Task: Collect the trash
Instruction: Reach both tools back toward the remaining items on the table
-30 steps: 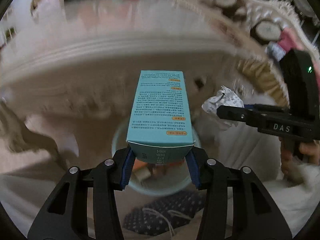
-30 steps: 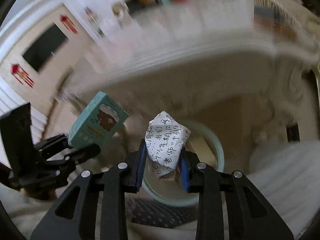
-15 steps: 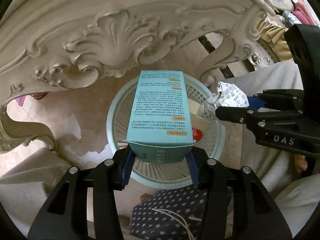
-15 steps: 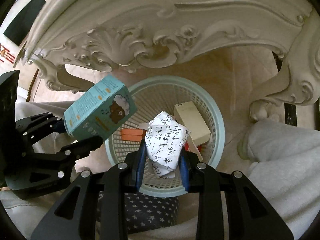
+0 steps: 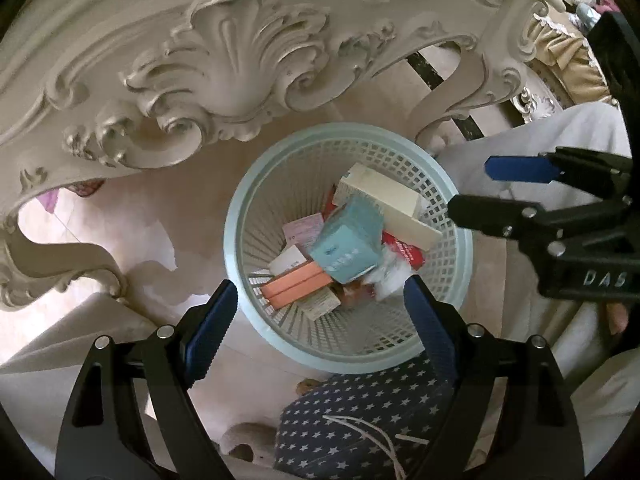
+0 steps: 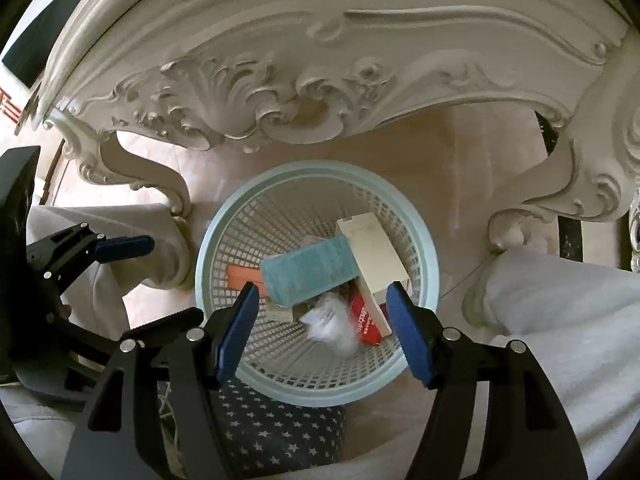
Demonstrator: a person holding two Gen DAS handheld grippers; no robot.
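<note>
Trash lands in the pale blue mesh plastic bin under the carved cream counter: teal cardboard box and crumpled white paper ball both inside. My left claw and right claw have just been opening, spread, nothing between. I'd lift straight up, clear of the rim.

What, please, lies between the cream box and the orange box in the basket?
The teal box lies between the cream box and the orange box, clearest in the right wrist view.
</note>
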